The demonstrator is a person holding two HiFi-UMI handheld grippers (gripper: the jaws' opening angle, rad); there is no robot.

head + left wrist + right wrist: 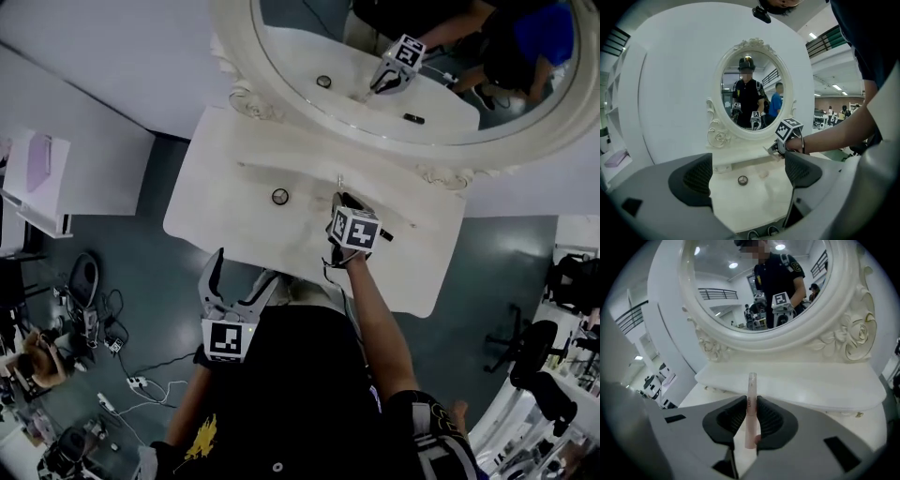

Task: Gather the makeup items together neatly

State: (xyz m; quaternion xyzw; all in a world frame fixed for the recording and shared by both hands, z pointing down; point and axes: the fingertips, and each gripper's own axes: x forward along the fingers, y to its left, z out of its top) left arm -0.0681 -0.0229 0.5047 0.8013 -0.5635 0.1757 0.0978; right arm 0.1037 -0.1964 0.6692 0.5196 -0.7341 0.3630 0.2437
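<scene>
My right gripper (343, 199) is over the white vanity table (225, 187), pointing toward the mirror. In the right gripper view its jaws (751, 414) are shut on a slim clear-and-pink lip gloss tube (751, 399), which stands upright and sticks out past the pads. A small round dark compact (279, 196) lies on the tabletop to its left, also seen ahead of the left gripper as the compact (742, 180). My left gripper (244, 272) hangs at the table's near edge, open with nothing between its fingers (698, 178). The right gripper (772, 149) shows there at the right.
An oval mirror in an ornate white frame (281, 103) stands at the back of the table above a raised ledge (811, 385). A small dark item shows in the mirror's reflection (413, 118). Cables (141, 384) and chairs lie on the floor around the table.
</scene>
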